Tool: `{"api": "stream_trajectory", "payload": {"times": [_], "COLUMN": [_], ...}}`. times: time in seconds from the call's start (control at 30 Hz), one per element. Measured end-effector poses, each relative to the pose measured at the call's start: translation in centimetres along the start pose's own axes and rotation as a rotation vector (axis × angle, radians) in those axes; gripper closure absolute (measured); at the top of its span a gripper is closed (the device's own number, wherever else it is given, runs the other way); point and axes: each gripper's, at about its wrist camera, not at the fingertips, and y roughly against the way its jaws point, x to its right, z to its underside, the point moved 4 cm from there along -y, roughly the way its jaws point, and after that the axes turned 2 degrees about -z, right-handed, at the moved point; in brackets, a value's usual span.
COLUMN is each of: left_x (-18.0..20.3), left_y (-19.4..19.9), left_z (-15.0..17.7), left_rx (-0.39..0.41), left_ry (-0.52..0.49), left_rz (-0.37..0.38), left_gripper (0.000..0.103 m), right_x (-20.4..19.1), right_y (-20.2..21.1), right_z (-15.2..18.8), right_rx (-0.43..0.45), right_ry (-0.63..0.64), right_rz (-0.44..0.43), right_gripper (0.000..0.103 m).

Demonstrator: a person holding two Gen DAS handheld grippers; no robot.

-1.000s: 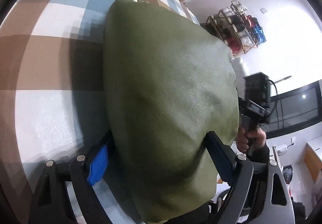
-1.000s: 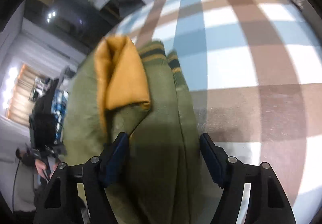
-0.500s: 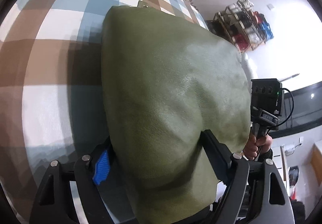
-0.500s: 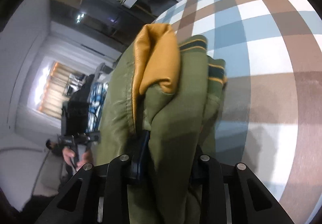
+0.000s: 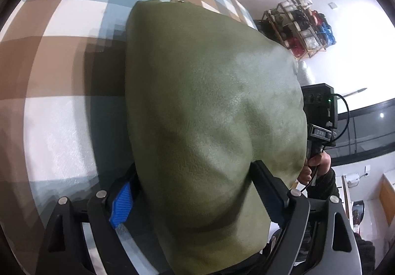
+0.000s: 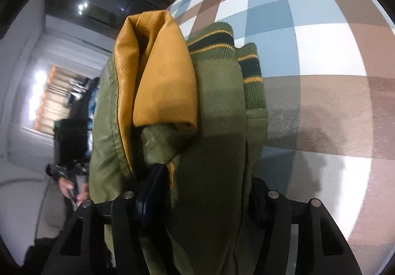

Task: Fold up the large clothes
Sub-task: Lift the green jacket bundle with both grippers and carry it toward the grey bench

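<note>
Bulk is the trouble here: the folded olive-green varsity jacket (image 5: 212, 127) is a thick bundle resting on the checked tablecloth (image 5: 61, 52) of the worktop, straddled at either end. The left claw (image 5: 197, 191) stands wide, its blue-padded finger (image 5: 122, 203) and black finger hard against the bundle's flanks, gripping the whole thickness. The right claw (image 6: 205, 198) has just been opening after a tighter pinch, with the jacket's layers between its fingers; whether its pads press the cloth now I cannot tell.

If that right hold slackens fully, the mustard leather sleeve (image 6: 158, 77) lying on top could slide off and the striped ribbed cuffs (image 6: 249, 77) splay, undoing the fold. The smooth green shell looks slippery, so a lopsided lift might let the inner layers slump out of the left side as well.

No brand, label or readable writing shows on the jacket; the small marking on the other handset (image 5: 321, 112) is too blurred to read.
</note>
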Motion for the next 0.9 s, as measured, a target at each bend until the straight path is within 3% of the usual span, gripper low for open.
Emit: {"api": "stream_trajectory", "payload": {"times": [0.03, 0.1, 0.2, 0.37, 0.53, 0.6, 0.9], "left_x": [0.0, 0.3, 1.8, 3.3, -0.2, -0.7, 4.7], "left_y": [0.1, 0.3, 1.4, 3.9, 1.5, 1.7, 5.4], "left_z": [0.0, 0.0, -0.3, 0.0, 1.1, 1.0, -1.1], "left_rx": [0.003, 0.007, 0.044, 0.102, 0.068, 0.072, 0.159], "left_ry": [0.001, -0.006, -0.048, -0.082, -0.035, -0.019, -0.143], "left_rz": [0.002, -0.01, -0.065, -0.066, -0.112, -0.095, -0.127], "left_gripper": [0.019, 0.021, 0.027, 0.028, 0.028, 0.029, 0.029], "right_x": [0.1, 0.4, -0.5, -2.7, -1.0, -1.8, -6.0], "right_y": [0.0, 0.5, 2.1, 3.3, 0.1, 0.8, 6.2], "right_z": [-0.1, 0.1, 0.5, 1.0, 2.2, 1.7, 0.3], "right_rx": [-0.001, 0.014, 0.042, 0.077, 0.062, 0.086, 0.216], "right_ry": [-0.002, -0.015, 0.023, 0.053, 0.016, 0.039, 0.125], "right_rz": [-0.014, -0.069, -0.118, -0.191, -0.184, -0.217, -0.277], "right_gripper": [0.047, 0.062, 0.075, 0.075, 0.075, 0.076, 0.076]}}
